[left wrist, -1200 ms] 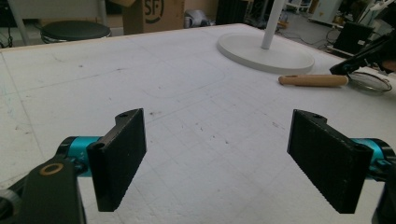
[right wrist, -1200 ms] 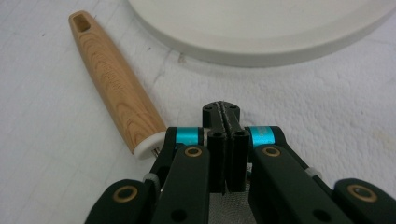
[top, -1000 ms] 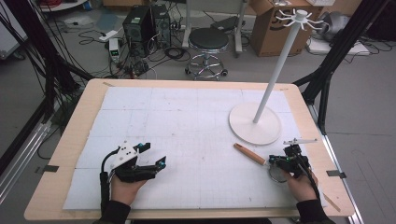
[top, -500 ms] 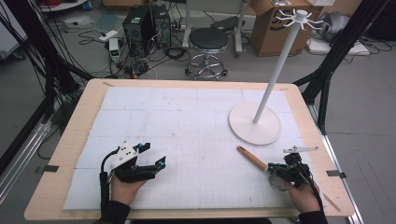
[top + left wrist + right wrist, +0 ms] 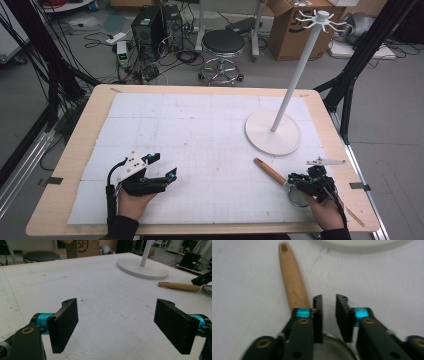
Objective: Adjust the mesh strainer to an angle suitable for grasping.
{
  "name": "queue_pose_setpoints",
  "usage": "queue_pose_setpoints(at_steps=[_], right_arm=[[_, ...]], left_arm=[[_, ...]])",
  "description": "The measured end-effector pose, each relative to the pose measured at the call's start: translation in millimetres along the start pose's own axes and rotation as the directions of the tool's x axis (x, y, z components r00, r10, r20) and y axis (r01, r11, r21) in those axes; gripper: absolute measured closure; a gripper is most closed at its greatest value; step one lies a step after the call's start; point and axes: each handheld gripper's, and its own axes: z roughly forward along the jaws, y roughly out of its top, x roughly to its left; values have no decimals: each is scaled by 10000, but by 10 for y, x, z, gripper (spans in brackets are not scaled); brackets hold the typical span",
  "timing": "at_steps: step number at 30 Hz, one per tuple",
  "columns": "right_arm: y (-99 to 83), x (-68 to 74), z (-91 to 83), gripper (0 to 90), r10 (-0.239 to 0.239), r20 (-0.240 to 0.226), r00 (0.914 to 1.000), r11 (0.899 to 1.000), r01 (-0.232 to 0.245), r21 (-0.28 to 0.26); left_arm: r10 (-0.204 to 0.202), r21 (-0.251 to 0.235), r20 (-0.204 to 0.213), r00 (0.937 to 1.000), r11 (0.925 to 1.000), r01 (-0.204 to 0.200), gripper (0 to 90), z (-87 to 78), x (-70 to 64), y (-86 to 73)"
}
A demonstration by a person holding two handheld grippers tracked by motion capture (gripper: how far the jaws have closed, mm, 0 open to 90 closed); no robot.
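Near the worktop's right front corner, the right gripper sits over the strainer, its jaws nearly closed with a narrow gap, above the metal rim and beside the wooden handle; whether they grip anything I cannot tell. The handle points toward the white stand base. The left gripper rests wide open and empty near the left front edge.

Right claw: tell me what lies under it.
Under the right claw lies a strainer with a wooden handle, on the white mat. The claw's arms cover most of its mesh bowl.
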Motion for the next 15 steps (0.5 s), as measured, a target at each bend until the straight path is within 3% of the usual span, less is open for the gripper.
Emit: queue_pose_setpoints(at_steps=[3,5,11,15], right_arm=[[9,-60,-67,598,166,-524,9985,9951,-216,-970],[11,-99,-97,475,338,-611,9976,9884,-425,-1458],[9,-154,-98,412,528,-1145,9920,9819,-725,-1749],[39,-92,-69,365,132,-1812,9834,9854,-435,-1644]], left_arm=[[-6,18,27,10000,10000,6,200,1,4,-1],[-2,34,33,10000,10000,2,201,2,3,-4],[-26,13,-32,10000,10000,26,201,-11,5,-4],[10,74,-9,10000,10000,-10,201,1,-4,-6]])
